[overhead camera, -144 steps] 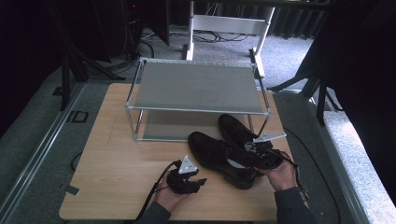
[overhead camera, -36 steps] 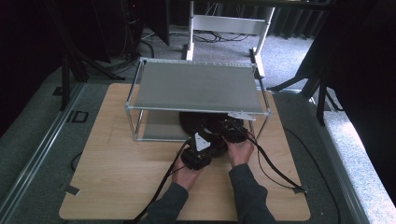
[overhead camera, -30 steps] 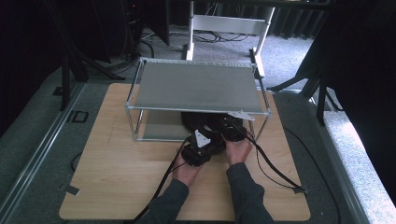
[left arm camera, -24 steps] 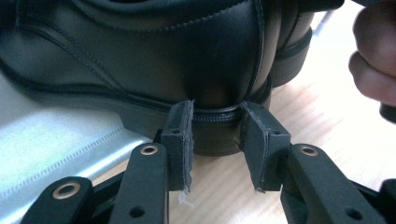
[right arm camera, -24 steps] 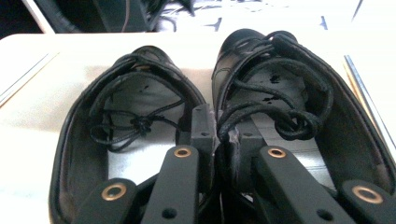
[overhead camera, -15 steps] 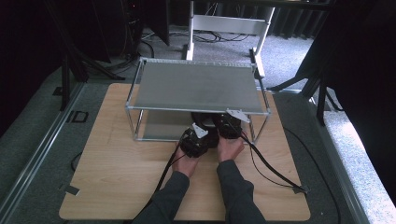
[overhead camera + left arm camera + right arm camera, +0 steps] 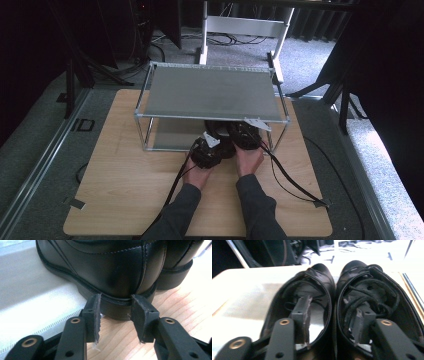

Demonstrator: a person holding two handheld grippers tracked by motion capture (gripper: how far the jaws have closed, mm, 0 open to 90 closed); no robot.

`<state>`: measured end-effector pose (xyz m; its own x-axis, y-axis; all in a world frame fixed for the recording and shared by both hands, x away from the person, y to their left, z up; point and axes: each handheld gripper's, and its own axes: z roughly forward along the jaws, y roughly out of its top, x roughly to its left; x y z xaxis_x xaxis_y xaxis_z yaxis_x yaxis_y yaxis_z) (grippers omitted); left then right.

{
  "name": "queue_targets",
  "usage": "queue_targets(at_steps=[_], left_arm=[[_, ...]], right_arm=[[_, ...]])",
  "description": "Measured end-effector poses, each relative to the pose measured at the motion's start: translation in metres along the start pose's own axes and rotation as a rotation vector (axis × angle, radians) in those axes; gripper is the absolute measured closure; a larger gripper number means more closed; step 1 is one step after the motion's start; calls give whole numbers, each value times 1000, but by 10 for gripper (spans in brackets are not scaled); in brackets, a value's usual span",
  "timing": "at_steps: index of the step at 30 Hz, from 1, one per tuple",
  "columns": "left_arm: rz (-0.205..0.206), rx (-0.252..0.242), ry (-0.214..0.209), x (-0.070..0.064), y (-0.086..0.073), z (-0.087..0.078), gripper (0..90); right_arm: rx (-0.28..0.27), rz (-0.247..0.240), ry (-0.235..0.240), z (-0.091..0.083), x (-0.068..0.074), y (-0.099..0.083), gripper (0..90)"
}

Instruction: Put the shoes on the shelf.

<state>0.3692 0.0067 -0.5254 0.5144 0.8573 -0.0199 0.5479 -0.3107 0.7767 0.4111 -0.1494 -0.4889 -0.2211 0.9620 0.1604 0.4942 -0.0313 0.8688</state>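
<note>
Nearest, the left gripper (image 7: 115,315) has its fingers (image 7: 93,315) parted, their torn foam pads set against the heel of the left shoe (image 7: 100,265), gripping nothing. That heel lies straight ahead of it, and the shoe's long axis runs away from the fingers toward the rack. The right gripper (image 7: 332,317) straddles the pair from above: one finger sits down inside the left shoe's opening, the other inside the right shoe (image 7: 372,305), with the two adjoining inner walls between them; I judge it closed on those walls. Both shoes are smooth black leather with stitched seams, dark laces and thick rubbery soles. They lie side by side, touching, on the pale wooden table (image 7: 125,190), toes pushed under the metal-framed shelf rack (image 7: 210,92), whose lower shelf looks matte and finely textured.
</note>
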Motion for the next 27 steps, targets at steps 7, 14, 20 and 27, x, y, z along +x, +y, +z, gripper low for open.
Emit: queue_targets(at_steps=[7,14,20,27], left_arm=[[-4,-19,-32,-4,0,-1,495],[-14,-16,-20,-5,1,4,429],[-15,1,-15,-9,2,11,418],[-16,2,-16,-8,3,13,400]], right_arm=[[-22,-130,50,-26,-4,0,470],[-30,-147,59,-52,-37,-2,392],[62,-147,62,-45,-63,-18,310],[129,-150,106,-24,-62,-32,292]])
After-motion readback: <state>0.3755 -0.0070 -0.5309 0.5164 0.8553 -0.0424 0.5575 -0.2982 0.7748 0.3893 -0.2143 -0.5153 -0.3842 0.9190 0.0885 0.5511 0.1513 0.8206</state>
